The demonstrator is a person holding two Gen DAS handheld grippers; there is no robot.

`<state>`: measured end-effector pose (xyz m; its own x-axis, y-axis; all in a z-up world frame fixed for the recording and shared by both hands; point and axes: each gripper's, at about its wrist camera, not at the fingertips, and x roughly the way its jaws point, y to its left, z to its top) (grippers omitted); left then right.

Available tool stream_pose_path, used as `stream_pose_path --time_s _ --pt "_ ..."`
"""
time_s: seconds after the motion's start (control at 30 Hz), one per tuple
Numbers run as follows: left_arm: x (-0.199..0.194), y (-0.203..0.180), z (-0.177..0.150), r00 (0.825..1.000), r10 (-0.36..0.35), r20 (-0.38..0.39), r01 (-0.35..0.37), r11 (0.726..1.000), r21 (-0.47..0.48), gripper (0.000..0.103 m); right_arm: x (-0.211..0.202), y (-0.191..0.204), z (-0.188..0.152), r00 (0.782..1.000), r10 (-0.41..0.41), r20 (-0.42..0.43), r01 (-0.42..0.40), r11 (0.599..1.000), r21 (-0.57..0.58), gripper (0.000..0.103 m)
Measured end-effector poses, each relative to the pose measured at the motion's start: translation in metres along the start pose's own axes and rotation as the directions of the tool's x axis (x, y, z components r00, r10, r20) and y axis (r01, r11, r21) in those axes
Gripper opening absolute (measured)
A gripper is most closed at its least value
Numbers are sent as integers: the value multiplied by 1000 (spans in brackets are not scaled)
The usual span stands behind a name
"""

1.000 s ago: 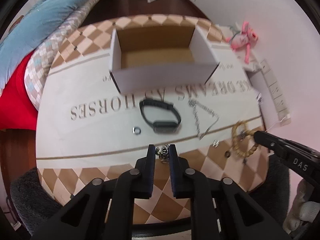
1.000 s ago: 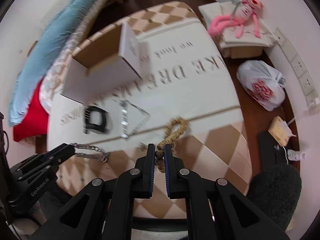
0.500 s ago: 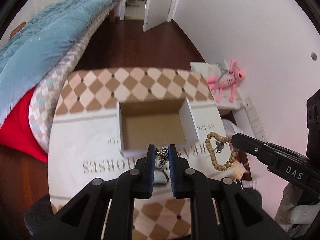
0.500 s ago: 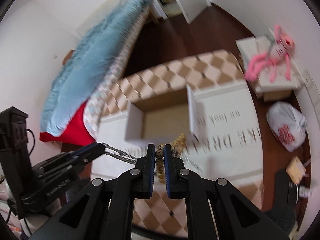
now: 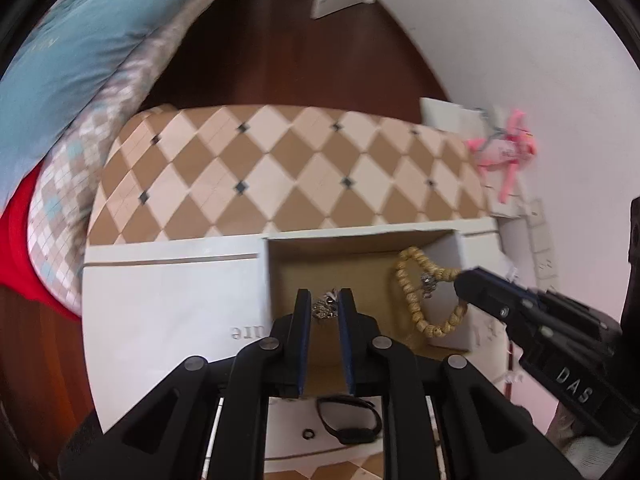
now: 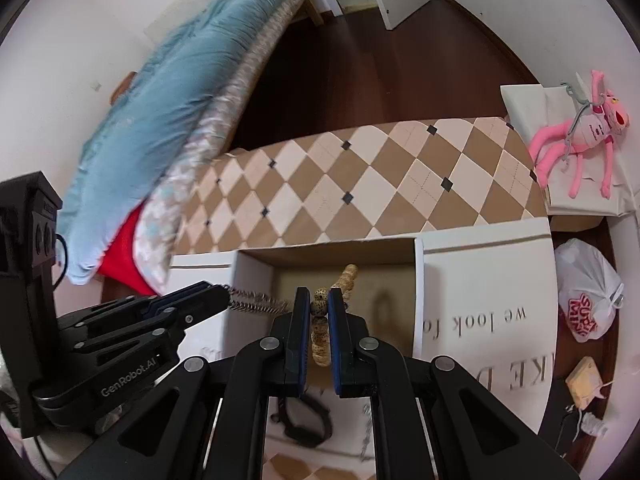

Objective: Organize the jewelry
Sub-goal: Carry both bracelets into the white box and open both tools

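Left hand-held gripper (image 5: 325, 307) is clamped on a silver chain (image 6: 256, 303), right hand-held gripper (image 6: 319, 307) on a bead bracelet (image 5: 420, 292). Both pieces hang over the open box (image 5: 352, 240). A black band (image 5: 348, 420) and ring (image 5: 308, 434) lie on the worktop (image 5: 160, 320).

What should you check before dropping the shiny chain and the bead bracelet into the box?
1. Left gripper shut on the silver metal chain: ok.
2. Right gripper shut on the tan wooden bead bracelet: ok.
3. Both pieces over the open white cardboard box: ok.
4. Box floor bare underneath: ok, from what shows.
5. Chain and bracelet apart, not tangled: ok.
6. Black watch band and small dark ring still on the white printed cloth: not ok, left to do.
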<state>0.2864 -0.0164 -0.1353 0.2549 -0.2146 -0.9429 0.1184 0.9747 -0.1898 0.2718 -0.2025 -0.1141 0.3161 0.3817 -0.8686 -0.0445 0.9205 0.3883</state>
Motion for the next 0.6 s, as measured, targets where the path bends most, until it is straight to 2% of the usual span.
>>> stream_pose_path --time_s 0.07,0.1,0.13,0.17,0.2,0.23,0.27,0.33,0.37,0.4,0.43,0.47,0.53,0.6 --pt "6 4 3 1000 26 -16 -26 1000 -18 15 20 -5 5 998 3 -61 -3 1000 8 11" --pt "8 5 3 999 36 -22 -36 999 -25 21 29 -9 5 996 -24 -85 25 1000 12 12" --pt "6 6 3 999 43 -13 -44 999 -28 25 34 -12 5 994 -40 -100 41 999 10 20" --pt "4 6 4 999 48 -7 -49 998 -27 38 37 -15 4 993 -57 -107 59 998 12 36" --pt "0 5 3 997 73 19 -73 997 -20 59 36 -19 2 991 -78 -105 80 997 15 45" --pt "-2 5 3 995 91 32 -91 996 -14 69 35 -20 0 991 -92 -98 94 996 13 59" --pt "-7 3 1 989 133 62 -133 991 -2 76 31 -21 -2 990 -115 -84 116 993 6 62" --pt "-11 2 -3 979 182 95 -184 983 14 76 23 -22 -6 986 -154 -61 153 988 -8 64" --pt "-11 3 -6 973 206 109 -209 978 15 81 19 -23 -9 981 -186 -50 185 983 -16 72" --pt "-12 4 -12 968 220 122 -223 975 8 93 17 -22 -11 975 -218 -38 217 976 -24 79" --pt "-11 6 -15 967 221 129 -224 975 4 99 14 -21 -16 966 -259 -23 258 965 -41 92" --pt "-10 7 -20 964 226 137 -228 974 0 102 14 -21 -20 956 -294 -15 293 955 -53 98" --pt "-5 8 -29 962 236 140 -237 971 -5 102 15 -21 -29 937 -348 -6 347 934 -82 98" --pt "1 9 -37 961 240 135 -241 971 -8 103 17 -22 -35 930 -368 -9 365 926 -92 99"
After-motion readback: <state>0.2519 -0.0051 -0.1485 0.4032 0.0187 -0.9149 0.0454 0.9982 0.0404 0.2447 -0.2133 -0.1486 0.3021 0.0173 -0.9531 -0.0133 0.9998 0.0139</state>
